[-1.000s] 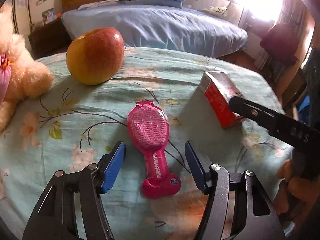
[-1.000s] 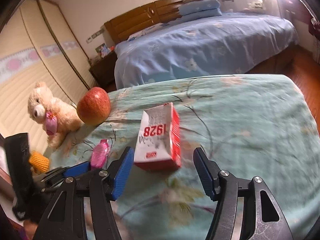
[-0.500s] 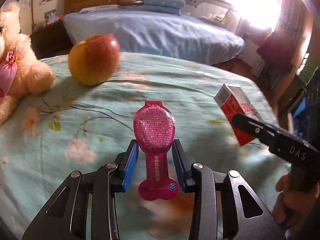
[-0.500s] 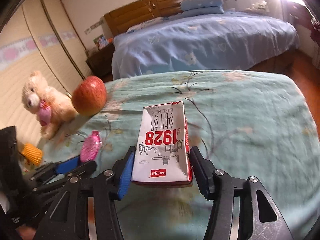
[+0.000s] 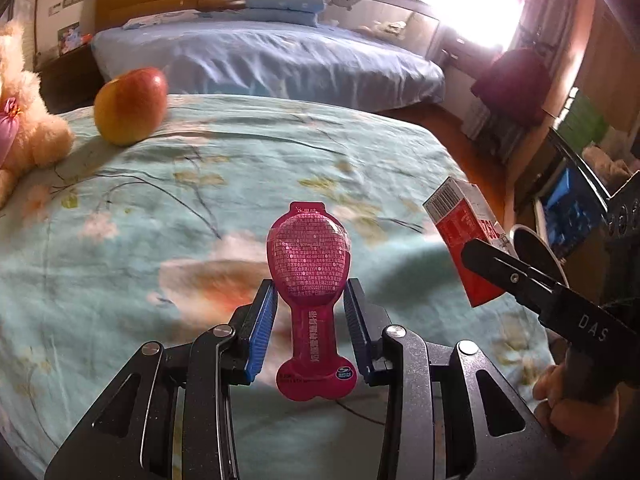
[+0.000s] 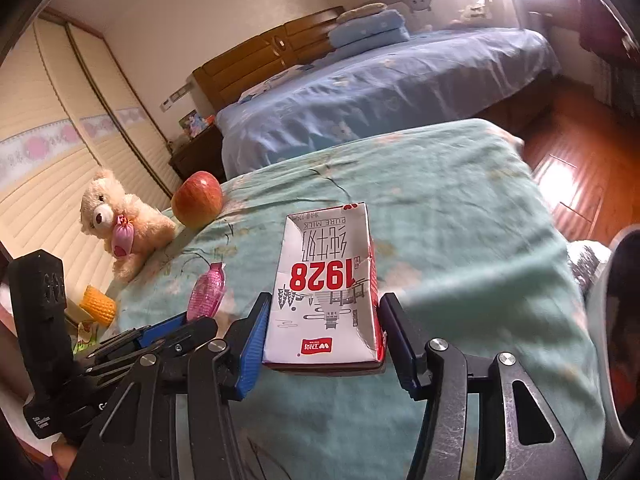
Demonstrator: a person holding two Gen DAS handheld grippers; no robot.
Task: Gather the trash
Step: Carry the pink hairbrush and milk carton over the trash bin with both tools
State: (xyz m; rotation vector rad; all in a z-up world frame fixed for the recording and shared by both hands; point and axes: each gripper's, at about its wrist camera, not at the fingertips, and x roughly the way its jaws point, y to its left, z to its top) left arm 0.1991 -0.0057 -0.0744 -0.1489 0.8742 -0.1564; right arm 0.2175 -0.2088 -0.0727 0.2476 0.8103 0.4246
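Gripping two bits of trash, one per tool. My left gripper is clamped on the pink pouch: blue pads squeeze its narrow neck from both sides, the round printed body sticks out past the tips, the flared base sits back between the fingers. Pouch is off the cloth, held roughly upright in the left wrist view.

My right gripper is closed on the milk carton, pads against its two side faces. White face with the red "1928" is toward the camera and reads upside down; red sides show at the edge. The carton face is dented near the right pad. Carton looks clear of the cloth, with its far end pointing away from me.

From the left wrist view the carton shows at the right edge, near the pouch but apart from it, with my right hand on the tool's handle below.

Both tools hang over the table with the mint floral cloth. Well away at the far left of the cloth: an apple, and just beside it a cream teddy bear. A yellow corn-like object sits lower left, past the cloth edge. Beyond the table, a bed with blue bedding.
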